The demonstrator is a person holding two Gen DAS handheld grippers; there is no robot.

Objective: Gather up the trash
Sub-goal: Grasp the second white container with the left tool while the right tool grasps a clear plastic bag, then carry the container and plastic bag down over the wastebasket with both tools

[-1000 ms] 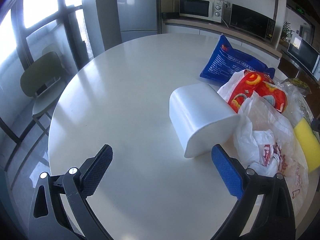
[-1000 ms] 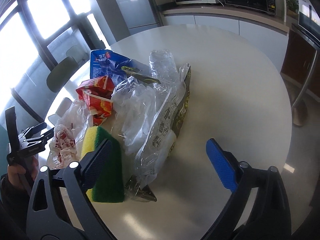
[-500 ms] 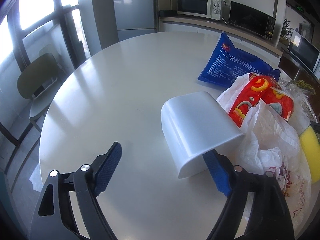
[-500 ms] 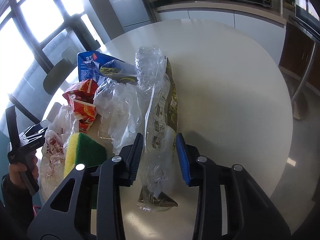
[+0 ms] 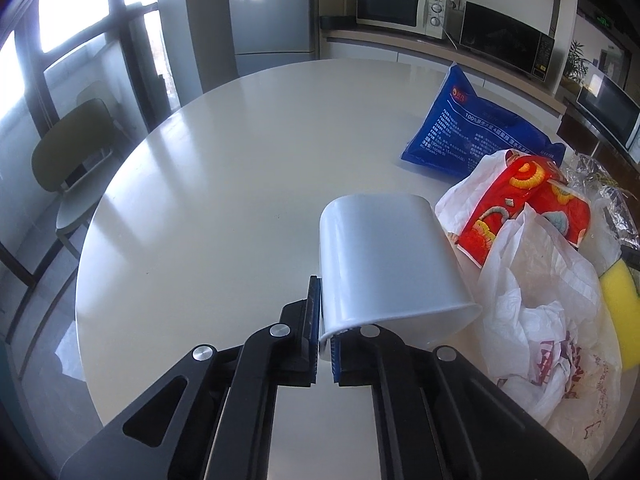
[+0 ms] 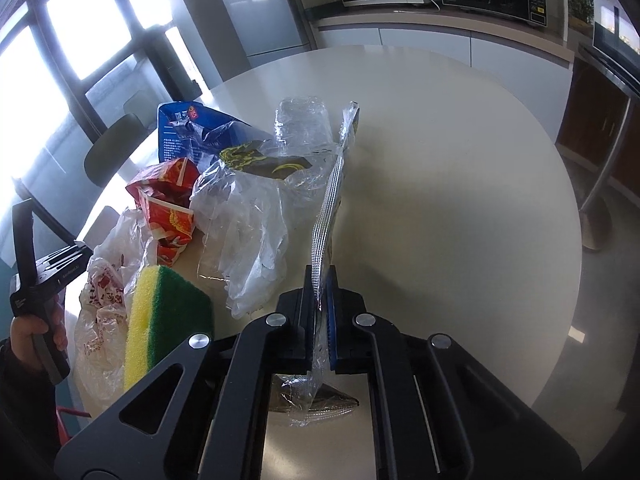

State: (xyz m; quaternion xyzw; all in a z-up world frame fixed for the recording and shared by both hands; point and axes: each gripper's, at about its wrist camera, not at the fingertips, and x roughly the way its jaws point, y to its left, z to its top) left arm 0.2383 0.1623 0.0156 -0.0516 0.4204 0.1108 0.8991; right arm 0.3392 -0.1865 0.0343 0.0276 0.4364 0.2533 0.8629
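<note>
both grippers (image 5: 324, 336) (image 6: 320, 312) were black plastic with silver screw heads and blue ribbed finger pads (image 5: 335, 354); a dark sleeve (image 6: 16, 380) showed.

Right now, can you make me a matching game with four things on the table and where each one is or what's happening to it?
Things:
1. white bin
2. clear plastic wrapper
3. sponge
4. blue pack

States:
A. lying flat at the far side of the pile
B. rim pinched by the left gripper
C. standing on edge, yellow and green
D. pinched by the right gripper

Pairs: 1-B, 2-D, 3-C, 4-A
</note>
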